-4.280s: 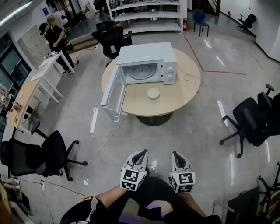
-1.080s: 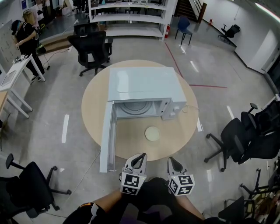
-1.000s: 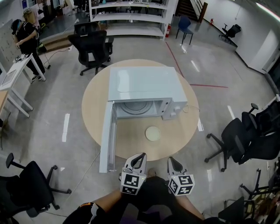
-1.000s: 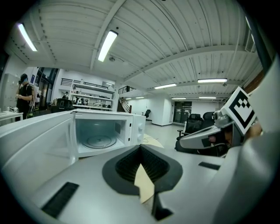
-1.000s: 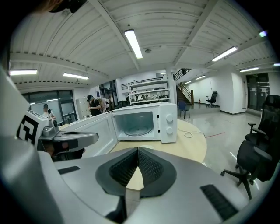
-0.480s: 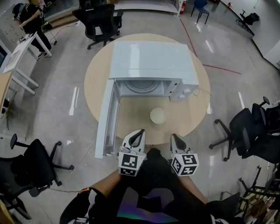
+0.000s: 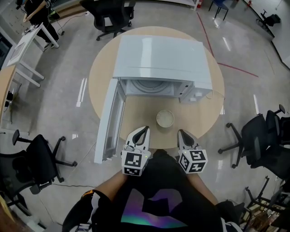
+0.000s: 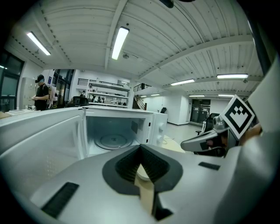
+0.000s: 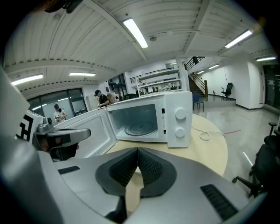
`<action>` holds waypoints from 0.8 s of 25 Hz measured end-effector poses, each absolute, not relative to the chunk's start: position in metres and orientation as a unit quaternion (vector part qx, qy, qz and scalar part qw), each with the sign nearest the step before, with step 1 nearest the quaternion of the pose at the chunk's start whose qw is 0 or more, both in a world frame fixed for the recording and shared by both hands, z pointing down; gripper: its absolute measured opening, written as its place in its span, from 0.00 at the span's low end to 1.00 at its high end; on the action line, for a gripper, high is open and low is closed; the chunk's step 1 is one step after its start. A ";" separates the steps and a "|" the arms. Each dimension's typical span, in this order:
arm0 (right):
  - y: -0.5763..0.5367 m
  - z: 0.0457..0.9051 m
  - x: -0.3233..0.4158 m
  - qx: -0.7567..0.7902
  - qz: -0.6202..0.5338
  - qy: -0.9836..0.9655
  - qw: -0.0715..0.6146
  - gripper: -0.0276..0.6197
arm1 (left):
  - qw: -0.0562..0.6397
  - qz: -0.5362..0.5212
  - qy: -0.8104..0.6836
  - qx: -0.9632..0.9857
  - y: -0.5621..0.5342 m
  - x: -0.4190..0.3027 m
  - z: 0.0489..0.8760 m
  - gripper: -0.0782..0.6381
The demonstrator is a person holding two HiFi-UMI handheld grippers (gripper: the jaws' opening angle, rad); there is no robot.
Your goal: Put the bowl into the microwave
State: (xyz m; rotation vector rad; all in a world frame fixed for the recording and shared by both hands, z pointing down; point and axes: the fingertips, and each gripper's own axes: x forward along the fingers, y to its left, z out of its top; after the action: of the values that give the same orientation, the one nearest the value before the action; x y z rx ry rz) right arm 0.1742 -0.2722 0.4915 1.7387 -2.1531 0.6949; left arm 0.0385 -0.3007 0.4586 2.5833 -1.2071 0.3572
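A pale round bowl (image 7: 165, 118) sits on the round wooden table (image 7: 102, 81), just in front of the white microwave (image 7: 161, 54). The microwave door (image 7: 108, 120) hangs wide open to the left, showing the empty glass turntable (image 8: 113, 141). Both grippers hover at the table's near edge, short of the bowl and touching nothing. My left gripper (image 7: 143, 129) is to the bowl's lower left, my right gripper (image 7: 181, 132) to its lower right. In the left gripper view the jaws (image 8: 141, 147) are shut and empty; the right gripper (image 9: 138, 150) is the same.
A power cord (image 9: 205, 134) lies coiled on the table right of the microwave. Black office chairs stand around: (image 7: 36, 158) at left, (image 7: 260, 140) at right, (image 7: 111, 13) behind the table. A person (image 7: 38, 11) stands at a desk far left.
The view has closed in on the table. Both grippers have come up to its near edge, close to the bowl. The bowl and the microwave have stayed put.
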 end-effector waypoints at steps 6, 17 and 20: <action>-0.297 0.504 0.186 0.591 0.254 -0.751 0.148 0.07 | 0.133 0.126 -0.432 0.883 -0.324 0.045 0.463 0.18; -0.331 0.551 0.182 0.536 0.307 -0.767 0.172 0.07 | 0.133 0.157 -0.454 0.867 -0.355 0.049 0.483 0.18; -0.337 0.565 0.187 0.531 0.327 -0.763 0.169 0.07 | 0.137 0.168 -0.455 0.864 -0.361 0.052 0.490 0.18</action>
State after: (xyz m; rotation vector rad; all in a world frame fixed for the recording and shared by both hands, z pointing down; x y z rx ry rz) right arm 0.1871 -0.3374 0.5652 1.5105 -2.1688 0.9300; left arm 0.0519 -0.3608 0.4895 2.4987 -1.3166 0.4868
